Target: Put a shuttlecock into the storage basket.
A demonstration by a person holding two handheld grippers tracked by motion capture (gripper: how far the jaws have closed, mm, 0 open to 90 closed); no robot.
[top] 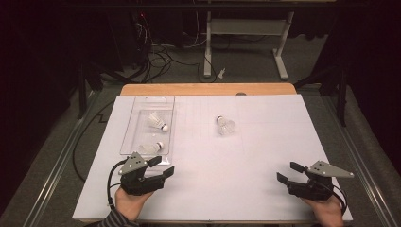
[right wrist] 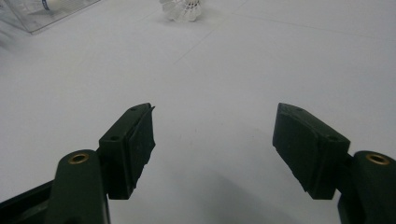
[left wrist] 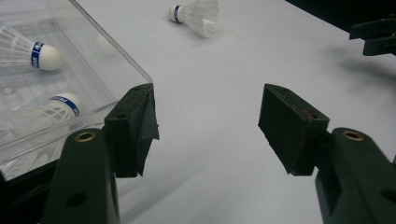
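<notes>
Just ahead of the left gripper (top: 161, 167), at its outer side: clear tray (top: 136, 124) on the white table (top: 246, 189), two shuttlecocks (top: 158, 121) lying inside. Farther ahead and toward the middle, well apart from both grippers: third shuttlecock (top: 225, 126), loose on its side, cork end pointing away. Left gripper wide open, nothing between the pads, close to the tray's near corner (left wrist: 148, 84). Right gripper (top: 290, 172) likewise spread wide and empty, low over bare table, aimed roughly at the loose shuttlecock (right wrist: 182, 8). Judged step: between placements, last one yet to collect. Next move likely a long reach forward, a gentle close near the cork rather than the fragile skirt, then a carry over the tray wall.
</notes>
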